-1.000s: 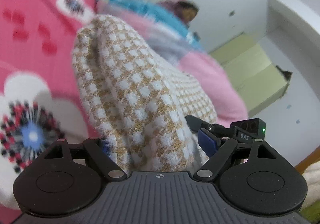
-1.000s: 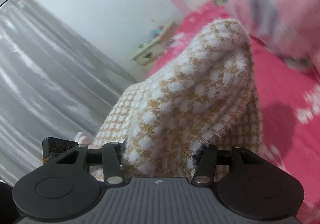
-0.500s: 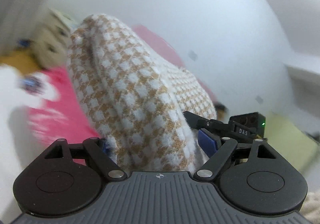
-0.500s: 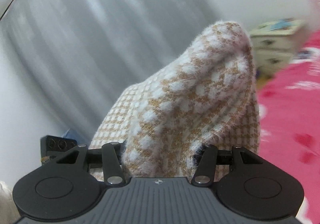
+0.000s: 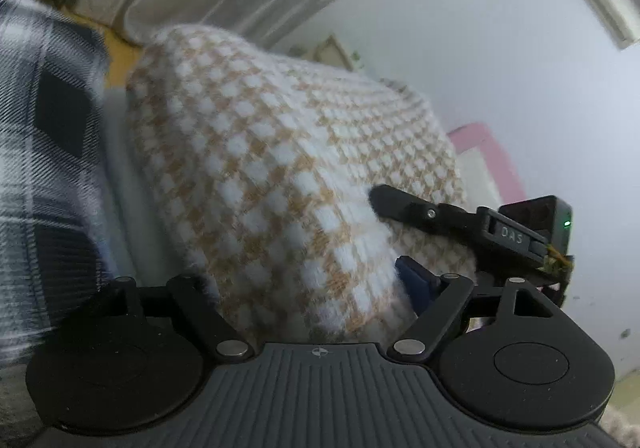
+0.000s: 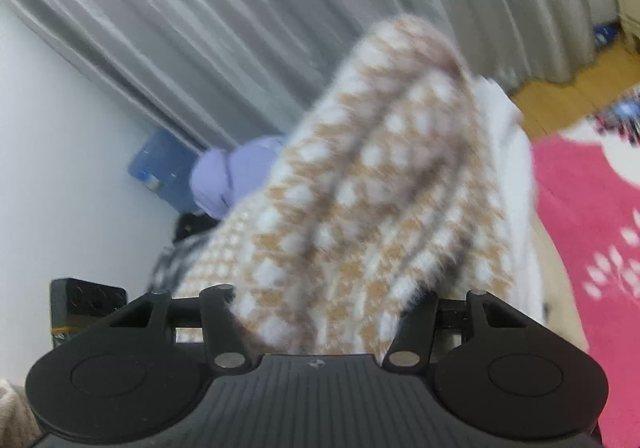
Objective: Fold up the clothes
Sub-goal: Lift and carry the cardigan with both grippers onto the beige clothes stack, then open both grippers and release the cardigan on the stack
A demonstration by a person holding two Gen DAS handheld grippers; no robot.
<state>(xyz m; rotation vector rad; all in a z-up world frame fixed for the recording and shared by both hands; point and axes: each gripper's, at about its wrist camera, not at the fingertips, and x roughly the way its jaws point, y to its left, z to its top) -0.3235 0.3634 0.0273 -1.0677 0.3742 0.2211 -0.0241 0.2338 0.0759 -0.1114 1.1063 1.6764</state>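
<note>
Step in hand, as judged: transport of a gathered garment, not yet a fold. The sweater (image 5: pixel 280 183), a tan-and-white check knit, fills the centre of both wrist views and hangs bunched between the two tools, clear of any surface.

Left gripper (image 5: pixel 312 288): the knit is packed between its jaws at lower centre of the left view, and the jaws stand wide around the thick bundle; it appears clamped on the sweater. The other tool (image 5: pixel 472 224) crosses the right of that frame and presses into the same cloth.

Right gripper (image 6: pixel 320 308): its jaws are opening at this moment, with the sweater lying between them at lower centre of the right view. Whether the pads press on the knit cannot be told, because the cloth covers them and the frame is blurred.

Surroundings: grey curtain (image 6: pixel 240 27) across the top, pink bedspread (image 6: pixel 580 228) at the right edge, plaid cloth (image 5: pixel 44 167) at the left edge of the left view.

Next move, as judged: bring the sweater over the bedspread, lower it, and spread it flat before any crease is made. Release from both sides should be even, or the bundle will drop crooked.
</note>
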